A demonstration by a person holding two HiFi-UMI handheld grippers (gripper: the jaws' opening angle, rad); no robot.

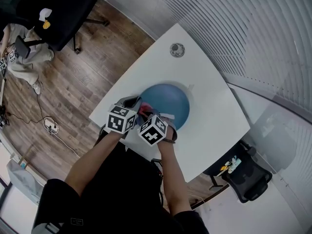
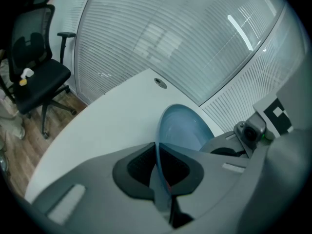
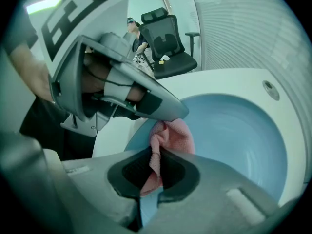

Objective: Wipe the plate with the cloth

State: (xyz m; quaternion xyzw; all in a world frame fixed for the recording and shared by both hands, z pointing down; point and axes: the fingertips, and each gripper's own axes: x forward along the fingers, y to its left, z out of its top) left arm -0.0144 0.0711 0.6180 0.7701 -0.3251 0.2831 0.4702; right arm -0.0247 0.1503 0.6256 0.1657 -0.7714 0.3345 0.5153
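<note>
A blue plate point(image 1: 165, 103) lies on the white table point(image 1: 209, 87). My left gripper point(image 2: 158, 172) is shut on the plate's near rim point(image 2: 181, 128), which runs edge-on between its pads. My right gripper point(image 3: 155, 172) is shut on a pink cloth point(image 3: 170, 138), and the cloth rests on the plate point(image 3: 234, 140) near its left rim. In the head view both grippers sit side by side at the plate's near edge, the left gripper point(image 1: 127, 112) and the right gripper point(image 1: 157, 123), with a bit of the cloth point(image 1: 143, 109) showing between them. The left gripper's body point(image 3: 117, 87) hangs just above the cloth.
A small round grommet point(image 1: 177, 49) is set in the table's far part. Black office chairs stand on the wood floor at the far left point(image 1: 53, 13) and beside the table's right edge point(image 1: 246, 174). A slatted wall point(image 1: 253, 28) runs behind the table.
</note>
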